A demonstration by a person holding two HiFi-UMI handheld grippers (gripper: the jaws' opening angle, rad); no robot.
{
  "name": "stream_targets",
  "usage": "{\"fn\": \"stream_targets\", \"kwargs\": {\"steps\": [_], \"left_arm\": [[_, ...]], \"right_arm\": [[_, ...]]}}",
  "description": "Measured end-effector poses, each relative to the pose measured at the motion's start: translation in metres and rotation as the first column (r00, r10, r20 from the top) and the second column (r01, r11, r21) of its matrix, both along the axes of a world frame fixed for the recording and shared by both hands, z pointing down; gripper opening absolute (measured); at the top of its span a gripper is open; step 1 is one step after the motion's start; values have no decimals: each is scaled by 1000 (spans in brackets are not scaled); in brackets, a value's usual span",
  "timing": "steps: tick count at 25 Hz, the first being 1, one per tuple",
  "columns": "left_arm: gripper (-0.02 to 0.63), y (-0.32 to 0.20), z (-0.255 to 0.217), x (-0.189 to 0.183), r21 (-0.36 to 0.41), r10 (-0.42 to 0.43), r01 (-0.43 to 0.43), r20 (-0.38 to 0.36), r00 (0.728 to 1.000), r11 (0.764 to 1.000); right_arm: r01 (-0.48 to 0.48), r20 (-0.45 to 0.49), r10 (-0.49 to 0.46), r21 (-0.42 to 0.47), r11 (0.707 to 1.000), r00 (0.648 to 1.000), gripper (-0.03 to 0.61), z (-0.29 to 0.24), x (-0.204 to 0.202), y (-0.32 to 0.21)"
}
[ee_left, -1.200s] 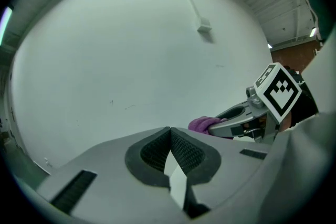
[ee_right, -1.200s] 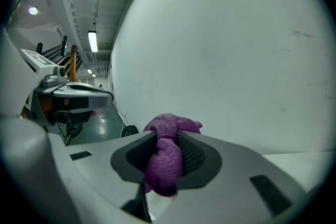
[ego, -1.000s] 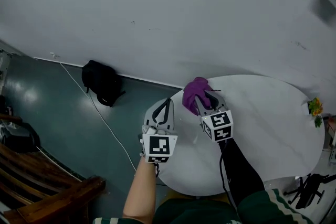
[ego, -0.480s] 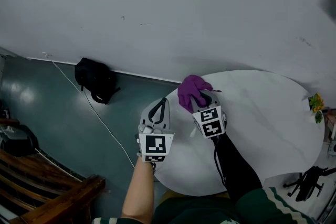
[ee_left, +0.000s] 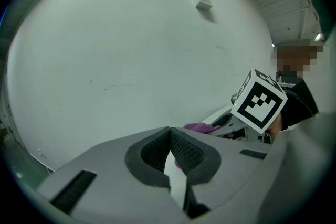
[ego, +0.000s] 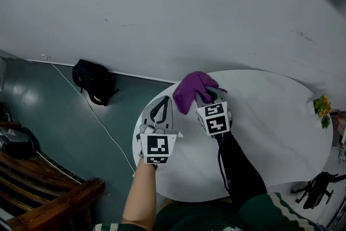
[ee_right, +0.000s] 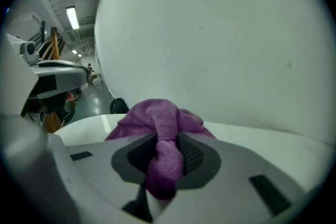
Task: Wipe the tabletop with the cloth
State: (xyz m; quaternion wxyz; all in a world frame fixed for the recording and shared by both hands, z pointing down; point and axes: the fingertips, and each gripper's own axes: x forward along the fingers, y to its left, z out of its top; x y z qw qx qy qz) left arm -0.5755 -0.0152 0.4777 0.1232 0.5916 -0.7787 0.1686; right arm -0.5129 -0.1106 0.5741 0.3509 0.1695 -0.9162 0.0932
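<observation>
Cloth [ego: 192, 89], purple and bunched into a wad, sits at the far left rim of the white table [ego: 270, 116], close to the wall. The right gripper [ego: 207, 98] is clamped on one thick fold of it, and most of the fabric bulges out past the jaw tips. The right gripper view suggests its underside rests on the tabletop, though contact is hard to confirm.

With only a fold pinched, dragging against the surface could tug the cloth loose from the grip. A wad this tight would likely touch the table in just a narrow strip and leave streaks unwiped. So near the rim, a stroke outward could run the cloth off the edge.

The left gripper [ego: 160, 107] hangs just beside it over the same rim, jaws together on nothing; a sweep that way may knock into it. Flowers [ego: 323, 111] at the table's far right edge are at risk only from a long careless pass.
</observation>
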Motion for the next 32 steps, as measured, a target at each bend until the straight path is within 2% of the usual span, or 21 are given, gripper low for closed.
{"fn": "stream_targets", "kwargs": {"steps": [8, 16, 22, 26, 29, 32], "left_arm": [[2, -61, -4, 61, -12, 10, -10, 11, 1000, 1000], [2, -139, -4, 154, 2, 87, -87, 14, 996, 996], [2, -199, -5, 233, 26, 160, -160, 4, 987, 987], [2, -230, -6, 281, 34, 209, -208, -8, 978, 977], [2, -246, -8, 310, 52, 223, -221, -47, 974, 974], [2, -256, -9, 325, 56, 225, -222, -55, 973, 973]], "right_arm": [[-68, -13, 68, 3, 998, 998, 91, -4, 83, -81], [-210, -36, 211, 35, 977, 977, 91, -8, 216, -172], [-344, -41, 346, 53, 937, 937, 91, -7, 324, -226], [-450, -36, 453, 60, 891, 891, 91, -9, 386, -255], [-501, -34, 503, 60, 863, 863, 92, -10, 423, -270], [-524, -28, 526, 62, 850, 850, 92, -8, 445, -279]]}}
